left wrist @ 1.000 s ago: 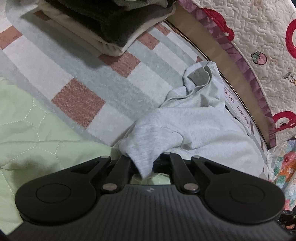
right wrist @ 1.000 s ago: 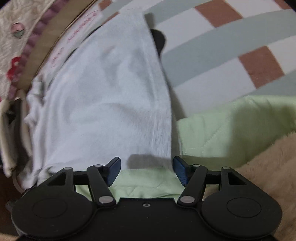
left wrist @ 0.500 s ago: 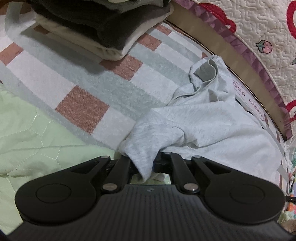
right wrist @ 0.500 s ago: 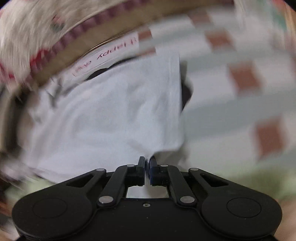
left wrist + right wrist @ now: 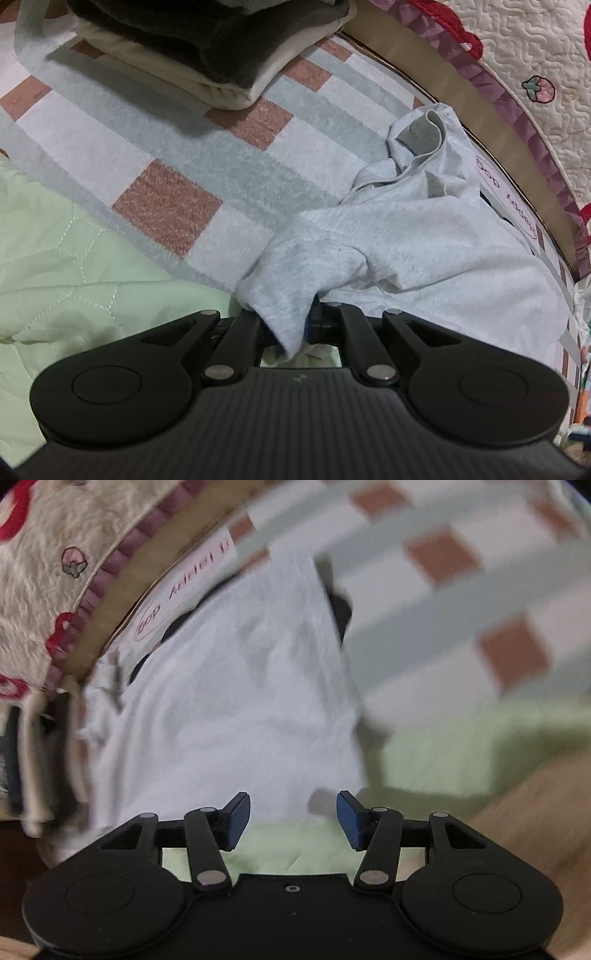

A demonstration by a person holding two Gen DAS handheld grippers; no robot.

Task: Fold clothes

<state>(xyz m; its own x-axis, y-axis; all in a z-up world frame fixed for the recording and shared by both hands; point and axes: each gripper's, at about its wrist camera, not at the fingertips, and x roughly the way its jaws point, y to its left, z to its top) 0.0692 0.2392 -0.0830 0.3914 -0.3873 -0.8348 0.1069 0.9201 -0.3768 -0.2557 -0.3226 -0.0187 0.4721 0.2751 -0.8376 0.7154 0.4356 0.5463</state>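
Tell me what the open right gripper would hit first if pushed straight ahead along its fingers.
Most likely the near hem of the light grey garment, lying just beyond the right gripper on the green quilt. Blur leaves depth uncertain.

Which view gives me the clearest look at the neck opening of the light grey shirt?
The left wrist view: sharp, it shows the neck opening curled upward at the far end of the light grey shirt, whose near end the left hand-held gripper pinches. The right wrist view is motion-blurred, showing only the shirt's flat body, no neckline.

The left gripper point(image 5: 290, 323) was closed, its fingers pinching a fold of grey garment point(image 5: 424, 251). The right gripper point(image 5: 293, 821) stood wide open, holding nothing.
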